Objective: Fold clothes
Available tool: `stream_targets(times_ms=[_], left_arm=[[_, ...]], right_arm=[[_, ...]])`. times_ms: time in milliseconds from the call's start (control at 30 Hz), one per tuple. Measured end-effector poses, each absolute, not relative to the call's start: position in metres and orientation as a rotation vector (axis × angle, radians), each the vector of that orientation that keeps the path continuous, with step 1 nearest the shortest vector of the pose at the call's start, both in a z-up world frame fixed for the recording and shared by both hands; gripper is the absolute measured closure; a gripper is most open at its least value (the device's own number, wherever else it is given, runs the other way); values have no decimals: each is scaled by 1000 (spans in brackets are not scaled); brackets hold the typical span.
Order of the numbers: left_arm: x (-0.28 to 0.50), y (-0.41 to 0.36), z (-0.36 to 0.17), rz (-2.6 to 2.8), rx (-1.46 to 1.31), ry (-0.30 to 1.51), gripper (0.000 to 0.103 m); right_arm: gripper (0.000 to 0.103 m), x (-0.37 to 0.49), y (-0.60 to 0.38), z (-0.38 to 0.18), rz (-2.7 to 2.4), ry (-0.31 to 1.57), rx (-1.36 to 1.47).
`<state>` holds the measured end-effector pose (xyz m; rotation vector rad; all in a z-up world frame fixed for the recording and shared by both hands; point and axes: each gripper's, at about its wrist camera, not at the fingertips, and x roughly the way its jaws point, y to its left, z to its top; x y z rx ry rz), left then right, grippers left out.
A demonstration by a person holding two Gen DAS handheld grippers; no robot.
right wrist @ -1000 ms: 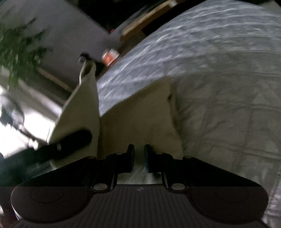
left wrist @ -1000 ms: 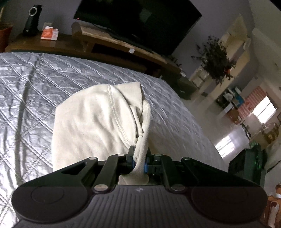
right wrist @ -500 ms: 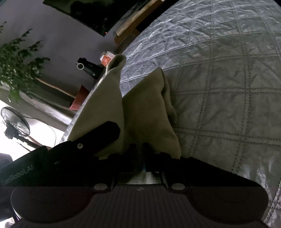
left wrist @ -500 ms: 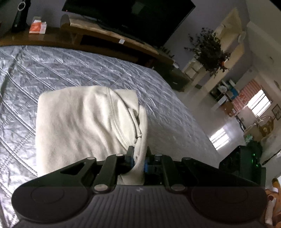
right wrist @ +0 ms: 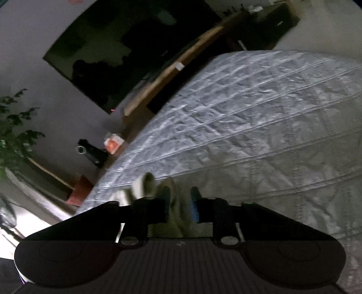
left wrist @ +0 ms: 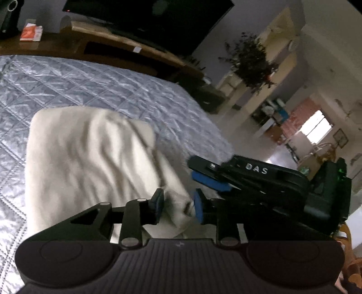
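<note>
A cream garment (left wrist: 90,156) lies folded on the grey quilted bedspread (left wrist: 90,88). My left gripper (left wrist: 177,204) is open, its blue pads apart, with the garment's near corner lying loose between them. My right gripper (left wrist: 210,174) shows at the right of the left wrist view, just beside the garment's near edge. In the right wrist view my right gripper (right wrist: 179,203) is open, with a bit of the cream garment (right wrist: 174,199) showing between its blue pads; most of the garment is hidden below the gripper body.
A wooden TV bench (left wrist: 108,43) with a dark television (left wrist: 149,20) stands past the bed's far end. A potted plant (left wrist: 251,63) and shelves stand to the right on the open floor. The bedspread (right wrist: 260,126) stretches ahead in the right wrist view.
Both grippers have opened and let go of the garment. The garment now lies flatter on the bed. The right gripper has swung so that it looks across the bedspread.
</note>
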<state>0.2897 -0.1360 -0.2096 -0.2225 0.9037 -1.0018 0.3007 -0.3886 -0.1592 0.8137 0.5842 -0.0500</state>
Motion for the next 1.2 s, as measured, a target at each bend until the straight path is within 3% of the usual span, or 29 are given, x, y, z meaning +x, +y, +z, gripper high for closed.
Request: stream_targets(times_ms=[67,167,267,400,467,533,733,833,967,1200], left_arm=[[287,-135,-203,-1018,-195,888,77],[284,-124,-190,-1024,-152,835,72],[293,-101,-185,-939,-155,807,69],[319,-79,-194,-717,-173,849,71],[329,-69,-201,-637,-179,869,84],[331,-65,-205,-614,-178,873,86],[310,-64,-185,-692,-156,762,74],[308,-60,-182,-675,-141,734,66],[324,-47,-203,-549,-157,813,71],[317,-55,-217,-544,-42,852,67]], right_arm=[[49,302,-387,-157,-26,573,815],[45,298,-388,-153,-13,537,818],[30,298,-389,-152,-2,535,813],[30,310,-375,-155,22,625,746],[30,314,-375,-159,35,679,752],[29,315,-380,-166,58,733,801],[28,315,-390,-172,114,755,851],[22,324,-383,-179,210,806,862],[21,333,-380,-178,226,799,843],[11,343,-360,-170,331,847,644]])
